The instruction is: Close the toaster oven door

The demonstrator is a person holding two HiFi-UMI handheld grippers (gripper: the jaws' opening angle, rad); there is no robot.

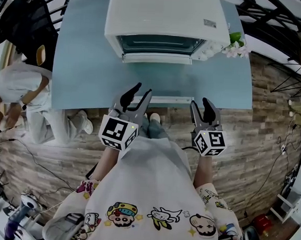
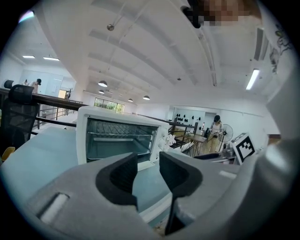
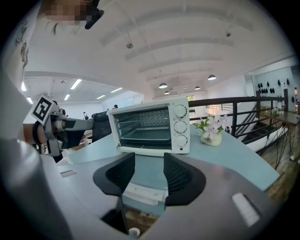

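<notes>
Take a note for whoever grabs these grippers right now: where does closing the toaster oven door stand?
Left gripper: open, empty, above the near edge of the table.
Right gripper: open, empty, beside it at the same edge.
Toaster oven: at the table's far side, facing the person. Its door hangs open, with the rack showing inside. A flower vase stands beside the oven's knob end.
Done: nothing so far; neither gripper touches the oven.
Left: reach forward, get under the door's front edge and swing it up until it shuts.
</notes>
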